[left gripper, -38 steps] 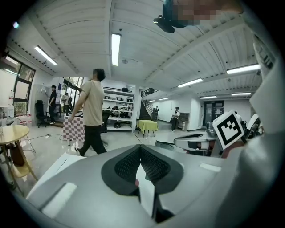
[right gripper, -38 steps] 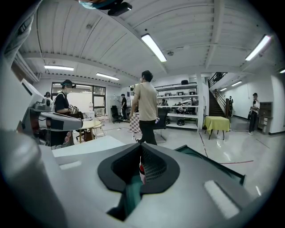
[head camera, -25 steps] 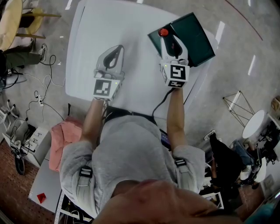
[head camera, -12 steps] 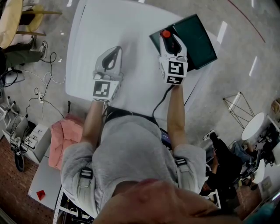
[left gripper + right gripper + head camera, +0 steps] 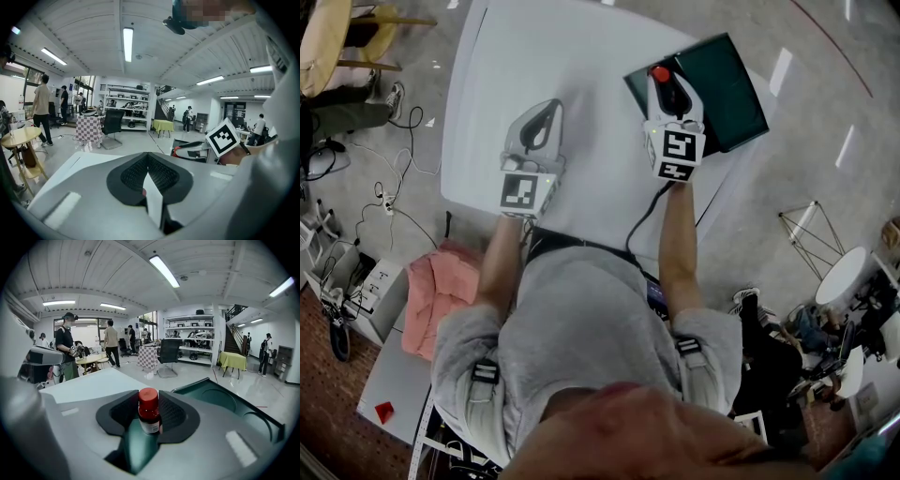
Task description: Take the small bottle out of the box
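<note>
At the near left corner of the box (image 5: 727,89) stands the small bottle (image 5: 149,416). It is upright, with a red cap (image 5: 148,399) on top and a pale label (image 5: 151,426) lower down. Its bottom is down inside the box, so it is not out yet.

I think the small bottle is light, because it is so little. It looks hard and smooth, so it could slip. It is tall and thin too, so a bump could tip it over. The best place to hold it is on its two sides, just under the red cap. A soft, steady squeeze should do.

Over that same corner of the box, the right gripper (image 5: 666,84) has the small bottle between its two dark pads. Its jaws have just been closing in. The pads now look pressed against the bottle's two sides.

Past the bottle, the box is dark green and has round hollows (image 5: 220,397) in its floor. The ones I can see have nothing in them.

Left of the box, over the white table (image 5: 581,56), the left gripper (image 5: 549,105) has its jaws pressed together. It holds nothing.
</note>
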{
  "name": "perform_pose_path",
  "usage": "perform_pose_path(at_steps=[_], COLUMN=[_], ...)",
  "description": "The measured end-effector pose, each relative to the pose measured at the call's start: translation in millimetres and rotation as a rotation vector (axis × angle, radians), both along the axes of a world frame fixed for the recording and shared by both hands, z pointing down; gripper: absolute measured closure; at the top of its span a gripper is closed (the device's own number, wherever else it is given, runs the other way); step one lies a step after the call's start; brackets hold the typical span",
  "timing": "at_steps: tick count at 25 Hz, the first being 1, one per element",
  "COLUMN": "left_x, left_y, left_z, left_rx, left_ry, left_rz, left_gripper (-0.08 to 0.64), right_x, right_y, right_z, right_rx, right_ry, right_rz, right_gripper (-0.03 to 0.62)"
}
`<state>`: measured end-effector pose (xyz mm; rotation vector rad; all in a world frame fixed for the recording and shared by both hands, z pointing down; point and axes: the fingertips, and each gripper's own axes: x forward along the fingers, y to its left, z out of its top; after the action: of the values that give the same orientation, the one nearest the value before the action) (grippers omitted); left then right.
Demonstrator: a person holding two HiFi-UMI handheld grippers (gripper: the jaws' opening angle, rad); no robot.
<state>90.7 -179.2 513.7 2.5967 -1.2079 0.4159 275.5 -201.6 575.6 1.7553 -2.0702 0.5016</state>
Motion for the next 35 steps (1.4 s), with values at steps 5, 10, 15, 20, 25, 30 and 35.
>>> perform_pose_path(at_steps=[5, 10, 15, 20, 25, 30, 35], left_x=[0, -6, -17, -23, -31, -41, -57], left_y=[2, 5, 8, 19, 31, 43, 57], left_z=[-4, -9, -24, -42, -56, -72, -82], left_rx=[0.01, 0.02, 0.049, 0.076, 0.105, 0.126, 0.136], left_ry=[0.006, 0.015, 0.021, 0.047, 0.062, 0.077, 0.086], left_rz=[-0.006, -0.016, -0.021, -0.01, -0.006, -0.01, -0.023], left_gripper=[0.548, 0.549, 0.549, 0.549, 0.549, 0.549, 0.549], right_x=[2, 4, -2, -12, -24, -38, -54], right_y=[0, 1, 6, 17, 33, 50, 66], right_z=[-3, -8, -28, -55, -81, -108, -123], right_rx=[0.004, 0.009, 0.037, 0.074, 0.111, 0.145, 0.167], right_ry=[0.004, -0.01, 0.005, 0.019, 0.026, 0.033, 0.026], right_rz=[0.002, 0.014, 0.014, 0.009, 0.005, -0.001, -0.003], right_gripper=[0.459, 0.462, 0.462, 0.462, 0.462, 0.462, 0.462])
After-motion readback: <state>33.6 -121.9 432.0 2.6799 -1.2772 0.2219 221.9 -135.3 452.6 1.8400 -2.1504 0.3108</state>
